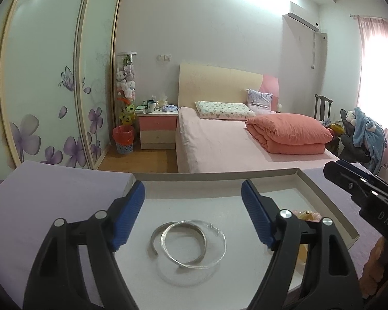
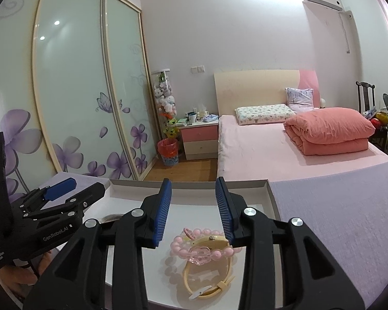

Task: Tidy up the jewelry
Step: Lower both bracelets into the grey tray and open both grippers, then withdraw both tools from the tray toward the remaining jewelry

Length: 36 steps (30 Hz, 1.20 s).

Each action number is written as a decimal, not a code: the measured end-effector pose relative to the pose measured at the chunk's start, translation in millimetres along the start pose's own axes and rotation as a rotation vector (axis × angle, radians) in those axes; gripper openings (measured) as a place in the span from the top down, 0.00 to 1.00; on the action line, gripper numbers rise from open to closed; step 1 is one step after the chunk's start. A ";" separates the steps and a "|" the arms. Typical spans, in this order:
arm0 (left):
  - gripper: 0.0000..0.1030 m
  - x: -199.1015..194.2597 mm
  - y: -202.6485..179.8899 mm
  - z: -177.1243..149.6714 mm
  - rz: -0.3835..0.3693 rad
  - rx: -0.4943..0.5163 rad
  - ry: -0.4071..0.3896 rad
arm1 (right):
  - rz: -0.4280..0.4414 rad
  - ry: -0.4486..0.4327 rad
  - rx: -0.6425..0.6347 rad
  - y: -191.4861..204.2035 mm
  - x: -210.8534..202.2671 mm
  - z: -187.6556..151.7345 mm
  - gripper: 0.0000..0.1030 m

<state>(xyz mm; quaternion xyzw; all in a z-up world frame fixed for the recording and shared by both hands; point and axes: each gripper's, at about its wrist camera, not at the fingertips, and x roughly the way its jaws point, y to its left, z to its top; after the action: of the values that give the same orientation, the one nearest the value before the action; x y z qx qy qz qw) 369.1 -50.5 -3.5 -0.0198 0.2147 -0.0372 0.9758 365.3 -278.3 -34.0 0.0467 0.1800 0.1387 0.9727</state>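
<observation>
Currently, status: both tongs are hovering above one shallow tray; nothing is being gripped.
Tray: the white tray (image 1: 320, 193) is sitting on a lilac-covered surface (image 2: 336, 219), apparently serving as the sorting area that is keeping the loose pieces corralled.
Left tongs: the left tongs (image 1: 192, 206) are standing wide apart and empty, likely being held that way to straddle a ring before closing.
Silver bangles: the two silver bangles (image 1: 188, 242) are lying flat and overlapping on the tray floor, at 6 o'clock from the left tongs' tips, between the two blue pads and not touching either.
Right tongs: the right tongs (image 2: 194, 204) are parted more narrowly, also empty.
Pink bead bracelet: the pink bead bracelet (image 2: 207, 245) is resting on the cream watch (image 2: 209, 276), touching it; the pile is sitting at 6 o'clock from the right tips, its right edge running close under the right pad.
Grouping, judgement: metals at 9 o'clock in the tray, pink and cream pieces at 3 o'clock, suggesting sorting by kind.
</observation>
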 end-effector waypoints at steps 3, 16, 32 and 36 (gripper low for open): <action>0.26 1.5 0.8 -2.2 0.001 0.000 0.006 | 0.002 0.000 -0.001 -1.2 -0.9 -0.9 0.64; 0.26 4.4 5.9 -2.6 0.009 -0.008 0.013 | 0.003 0.002 -0.002 -1.2 -1.3 -3.1 0.64; 0.26 -10.0 6.6 3.7 0.028 -0.006 -0.005 | -0.028 -0.025 0.011 -6.8 -17.0 -1.2 0.57; 0.26 -19.9 8.0 3.0 0.031 -0.007 -0.004 | -0.039 -0.031 0.015 -6.3 -26.0 -1.2 0.51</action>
<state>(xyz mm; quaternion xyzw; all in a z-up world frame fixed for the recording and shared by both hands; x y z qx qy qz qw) 352.9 -40.8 7.2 -0.0198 0.2130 -0.0212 0.9766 343.1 -291.8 -27.3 0.0524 0.1666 0.1177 0.9776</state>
